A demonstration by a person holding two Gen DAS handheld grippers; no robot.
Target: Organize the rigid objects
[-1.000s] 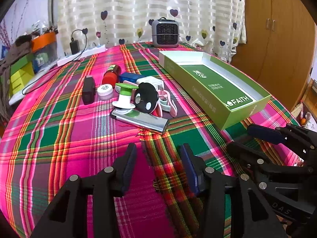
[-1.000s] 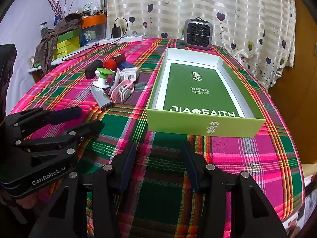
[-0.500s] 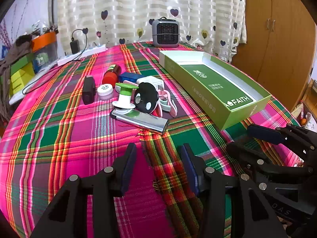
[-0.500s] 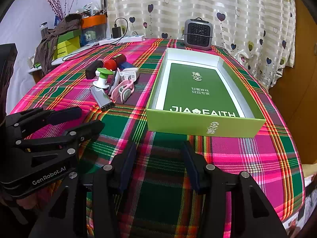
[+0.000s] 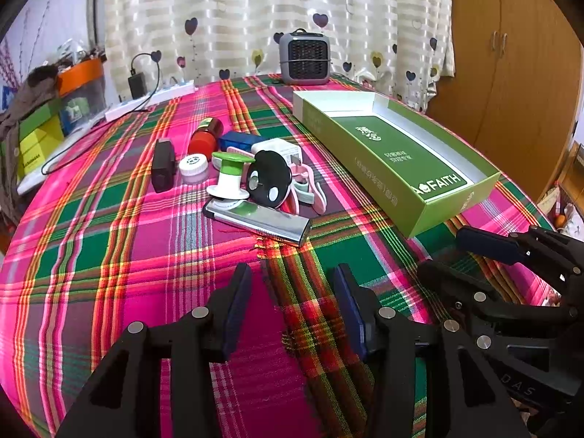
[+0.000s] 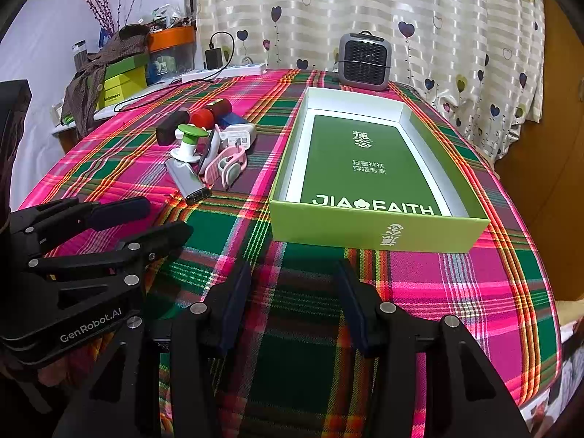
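Observation:
A cluster of small objects lies mid-table: a silver rectangular device (image 5: 257,221) (image 6: 188,180), a green-and-white spool (image 5: 230,175) (image 6: 188,142), a black disc (image 5: 268,179), a pink clip (image 6: 228,164), a white charger (image 6: 239,135), a red bottle (image 5: 204,135), a white jar (image 5: 193,168) and a black block (image 5: 163,164). An empty green box (image 5: 394,179) (image 6: 372,230) sits to the right of them. My left gripper (image 5: 290,284) (image 6: 160,221) hovers open near the table's front, short of the silver device. My right gripper (image 6: 292,284) (image 5: 449,252) is open, before the box's near wall.
A grey heater (image 5: 304,58) (image 6: 365,62) stands at the table's far edge before a heart-print curtain. A white power strip (image 5: 153,96) with a black adapter lies far left. Boxes and clutter (image 6: 124,76) sit on a side shelf. A wooden wardrobe (image 5: 511,54) stands at right.

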